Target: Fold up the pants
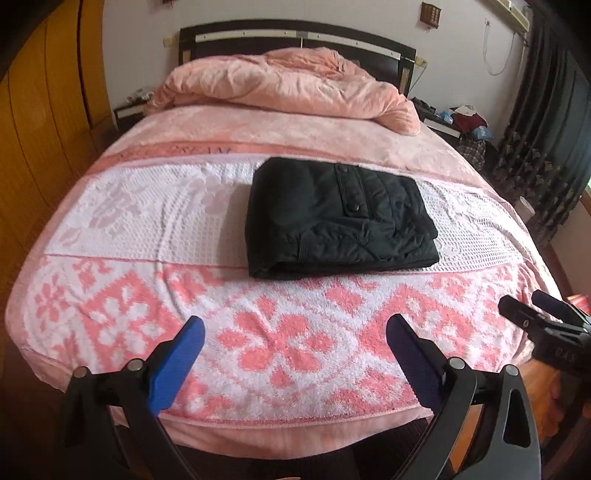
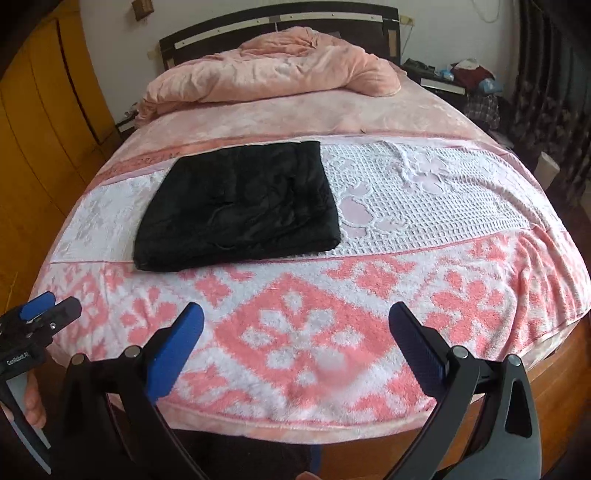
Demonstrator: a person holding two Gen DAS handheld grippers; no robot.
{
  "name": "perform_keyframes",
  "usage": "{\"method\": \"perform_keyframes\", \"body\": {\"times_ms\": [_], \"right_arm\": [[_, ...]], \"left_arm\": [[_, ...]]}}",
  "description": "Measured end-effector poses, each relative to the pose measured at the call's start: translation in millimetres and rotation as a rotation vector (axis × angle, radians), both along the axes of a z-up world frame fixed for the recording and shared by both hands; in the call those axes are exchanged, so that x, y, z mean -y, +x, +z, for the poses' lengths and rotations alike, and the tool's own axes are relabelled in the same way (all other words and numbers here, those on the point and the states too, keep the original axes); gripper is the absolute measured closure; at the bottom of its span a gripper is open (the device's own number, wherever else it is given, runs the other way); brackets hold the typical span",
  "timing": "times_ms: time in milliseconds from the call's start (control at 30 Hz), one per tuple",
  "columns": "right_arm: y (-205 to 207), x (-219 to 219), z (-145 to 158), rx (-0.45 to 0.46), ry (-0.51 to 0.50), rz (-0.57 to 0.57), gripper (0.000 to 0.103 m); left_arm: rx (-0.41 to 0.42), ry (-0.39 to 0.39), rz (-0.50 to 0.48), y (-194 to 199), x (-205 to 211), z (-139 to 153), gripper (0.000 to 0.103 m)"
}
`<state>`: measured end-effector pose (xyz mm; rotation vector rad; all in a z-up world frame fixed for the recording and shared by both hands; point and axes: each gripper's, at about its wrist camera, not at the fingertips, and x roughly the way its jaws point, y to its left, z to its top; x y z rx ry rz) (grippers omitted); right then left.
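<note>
- Pants (image 1: 340,218): black, lying as a compact squarish stack of several layers, centre of the left view; centre-left in the right view (image 2: 236,206). A pocket flap with snaps faces up.
- Progress: folding looks done, or all but done. Edges sit fairly square; layered edges show at the lower right corner of the stack. At most a small tidy-up is left, by my reading.
- Left gripper (image 1: 295,336): jaws wide apart, nothing between them, low in frame over the bed's near edge, well short of the pants.
- Right gripper (image 2: 295,325): jaws also spread, empty, likewise low in frame and apart from the pants. It shows at the right edge of the left view (image 1: 532,314).
- Surface: a pink-and-white towel blanket (image 1: 122,206) with flower pattern covers the bed; pants rest on its white waffle band.
- Pink quilt (image 1: 288,81) bunched in the upper part of frame, against a dark headboard (image 1: 295,33).
- Room: wooden wardrobe (image 1: 40,147) on the left, dark curtain (image 1: 546,129) on the right, cluttered nightstand (image 1: 458,118) upper right.
</note>
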<state>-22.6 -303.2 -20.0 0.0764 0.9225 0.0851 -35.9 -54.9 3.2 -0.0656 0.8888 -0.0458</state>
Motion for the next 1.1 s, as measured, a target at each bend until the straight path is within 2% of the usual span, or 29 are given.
{"method": "perform_keyframes", "body": {"times_ms": [400,1100], "right_arm": [[-24.9,-16.9,31.8,0.042,-0.009,0.005,0.003],[-23.2,-17.0,31.5,0.03,-0.013,-0.014,0.003]], "left_arm": [[0.067,-0.027,-0.026,-21.3,3.9,28.0,0.004],[0.044,-0.036,-0.023,-14.5,-1.1,19.9,0.004]]}}
